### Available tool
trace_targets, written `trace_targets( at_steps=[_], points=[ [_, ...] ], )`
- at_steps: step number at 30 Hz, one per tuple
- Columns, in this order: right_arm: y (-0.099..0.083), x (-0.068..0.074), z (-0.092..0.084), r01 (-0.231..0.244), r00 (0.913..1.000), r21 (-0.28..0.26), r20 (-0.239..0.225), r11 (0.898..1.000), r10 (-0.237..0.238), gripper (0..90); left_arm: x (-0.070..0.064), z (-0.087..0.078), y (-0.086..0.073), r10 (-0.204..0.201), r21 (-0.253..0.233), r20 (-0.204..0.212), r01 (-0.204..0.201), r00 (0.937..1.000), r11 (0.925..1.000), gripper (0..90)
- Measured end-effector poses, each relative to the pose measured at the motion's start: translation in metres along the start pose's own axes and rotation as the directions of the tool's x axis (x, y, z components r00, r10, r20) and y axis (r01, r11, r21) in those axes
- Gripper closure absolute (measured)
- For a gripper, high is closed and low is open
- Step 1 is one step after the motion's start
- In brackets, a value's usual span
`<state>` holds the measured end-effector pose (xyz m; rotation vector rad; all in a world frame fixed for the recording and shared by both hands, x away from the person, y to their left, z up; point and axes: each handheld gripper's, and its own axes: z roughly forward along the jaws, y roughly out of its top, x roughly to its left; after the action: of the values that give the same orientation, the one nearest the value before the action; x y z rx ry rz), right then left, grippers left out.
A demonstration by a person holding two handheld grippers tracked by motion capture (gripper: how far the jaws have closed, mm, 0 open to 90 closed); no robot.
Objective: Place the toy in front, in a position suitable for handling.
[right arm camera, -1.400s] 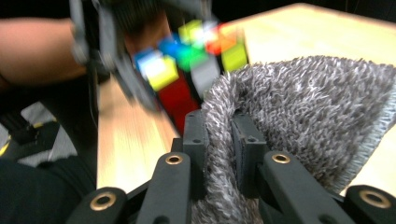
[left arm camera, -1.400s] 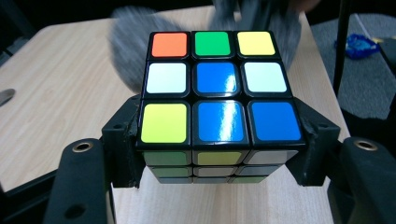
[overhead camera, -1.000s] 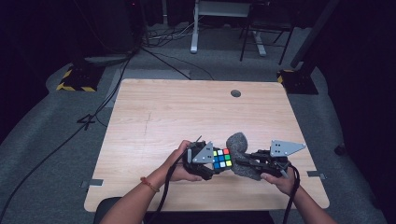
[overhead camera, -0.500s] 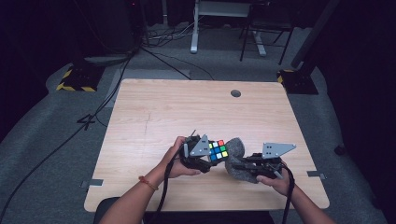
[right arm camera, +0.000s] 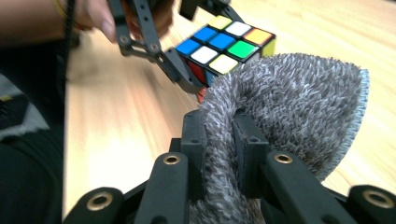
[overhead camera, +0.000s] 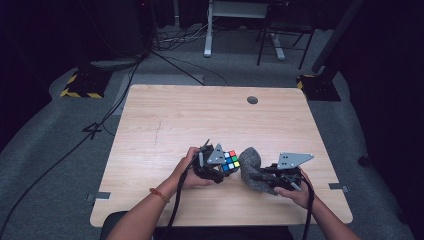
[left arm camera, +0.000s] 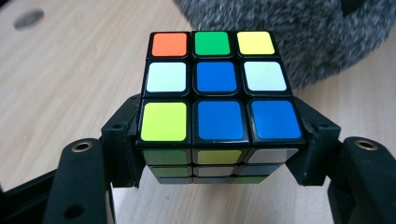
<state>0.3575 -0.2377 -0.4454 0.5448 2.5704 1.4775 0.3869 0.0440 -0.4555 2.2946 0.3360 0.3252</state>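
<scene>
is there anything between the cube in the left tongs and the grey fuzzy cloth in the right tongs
Nothing visible. The cube, clamped in the left tongs, sits right beside the grey fuzzy cloth pinched in the right tongs, with at most a slim strip of bare table between them.

No readable text, label, brand or number anywhere (cube stickers plain colour, hazard stripes mere pattern); nothing legible.

Even overhead light keeps the pale wooden tabletop bright against near-black surroundings, shadows soft, faint glare on the scrambled colour-sticker puzzle cube, the person's hand motion-blurred and the fuzzy grey cloth soft close up.
</scene>
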Motion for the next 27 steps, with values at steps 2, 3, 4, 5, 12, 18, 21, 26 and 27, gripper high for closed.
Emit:
trace_targets(
  at_steps=[2,3,4,5,12,18,21,26,27],
  points=[
    [-0.003,-0.003,0.003,-0.009,0.9994,0.04,0.033,0.999,0.007,75.5,0.002,0.005,-0.004,-0.008,0.019,-0.003,0.008,1.0,0.9998,33.4],
    [-0.004,-0.004,0.004,-0.007,0.999,0.058,0.046,0.998,0.004,74.9,0.003,0.006,-0.005,-0.019,0.026,-0.002,0.019,0.9998,0.9995,33.4],
    [-0.006,-0.007,0.005,-0.011,0.9983,0.075,0.059,0.997,0.006,74.4,0.004,0.007,-0.007,-0.03,0.033,0.002,0.03,0.9995,0.999,33.4],
    [-0.009,-0.01,0.006,-0.026,0.9973,0.086,0.071,0.996,0.02,73.5,0.005,0.008,-0.009,-0.033,0.038,0.005,0.033,0.9994,0.9987,33.3],
    [-0.017,-0.026,0.005,-0.099,0.983,0.143,0.168,0.985,0.074,58.6,0.004,0.013,-0.018,-0.057,0.079,0.016,0.056,0.9982,0.9953,32.9],
    [-0.017,-0.03,0.001,-0.121,0.9718,0.137,0.219,0.983,0.089,41.9,0.004,0.009,-0.024,-0.072,0.104,0.026,0.069,0.9971,0.9922,29.8],
    [-0.015,-0.028,-0.002,-0.105,0.9657,0.13,0.25,0.986,0.07,34.4,0.0,0.004,-0.026,-0.07,0.125,0.024,0.066,0.9973,0.9899,24.9],
    [-0.008,-0.023,-0.008,-0.07,0.9515,0.111,0.306,0.991,0.033,31.9,-0.008,-0.007,-0.033,-0.078,0.14,0.039,0.072,0.9962,0.9876,25.2],
    [-0.006,-0.021,-0.009,-0.06,0.9502,0.108,0.311,0.992,0.024,32.0,-0.01,-0.009,-0.036,-0.077,0.142,0.037,0.071,0.9963,0.9873,26.3]
  ],
)
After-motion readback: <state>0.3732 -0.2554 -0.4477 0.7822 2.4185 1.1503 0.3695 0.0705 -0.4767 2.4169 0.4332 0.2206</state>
